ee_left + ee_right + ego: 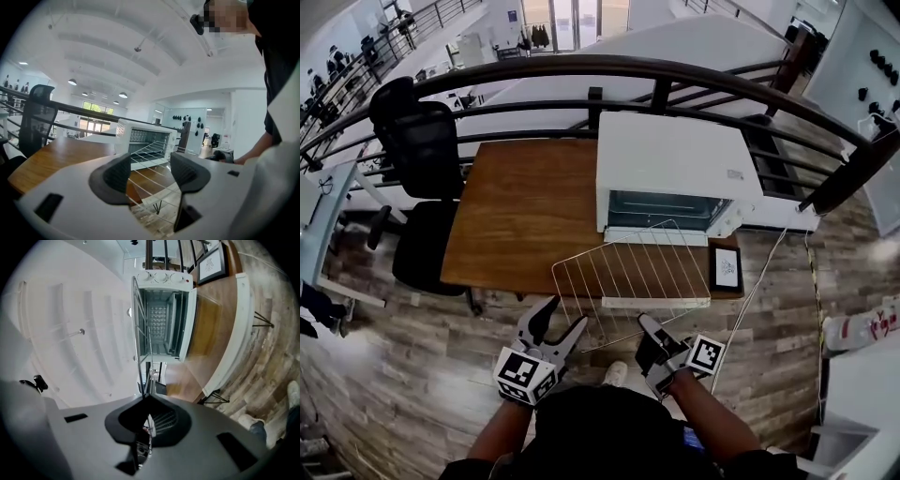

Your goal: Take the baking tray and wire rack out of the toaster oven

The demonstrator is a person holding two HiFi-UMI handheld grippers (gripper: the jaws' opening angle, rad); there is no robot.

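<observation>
My right hand-held gripper (147,397) is clenched on the near edge of the wire rack (628,272). The rack reaches from the toaster oven (675,159) mouth, over its dropped door (656,302), past the tabletop (516,216) edge above the floor (412,375). My left hand-held gripper (150,171) is spread wide and empty, just left of the rack.

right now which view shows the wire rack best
Head view: the whole wire rack shows, drawn out from the toaster oven, right gripper shut on its near edge. Left gripper view catches part of it; right gripper view sees it edge-on.
</observation>
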